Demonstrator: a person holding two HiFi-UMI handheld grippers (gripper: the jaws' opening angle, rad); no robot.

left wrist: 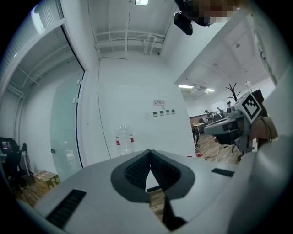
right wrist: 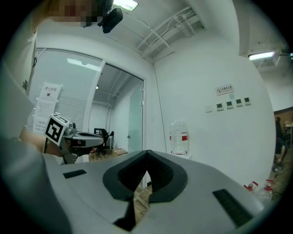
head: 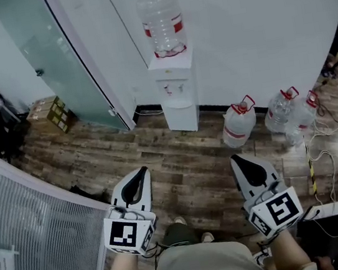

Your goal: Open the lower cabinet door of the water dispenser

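Jaws of left gripper (head: 141,173) and right gripper (head: 237,161) pressed together, empty (nothing within reach, hence probably carried idle); water dispenser (head: 173,77) stands well ahead against the wall (head: 248,31), lower cabinet door (head: 182,118) closed.

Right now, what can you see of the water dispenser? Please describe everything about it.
The water dispenser is a white upright cabinet, plastic by its look, standing on the wood-pattern floor against the white wall. A clear bottle with a red band sits upside down on its top. Midway up the front is a recess with taps, too small to detail. Its lower cabinet door looks shut, flush with the front. Spare bottles stand on the floor to its right, apart from it.
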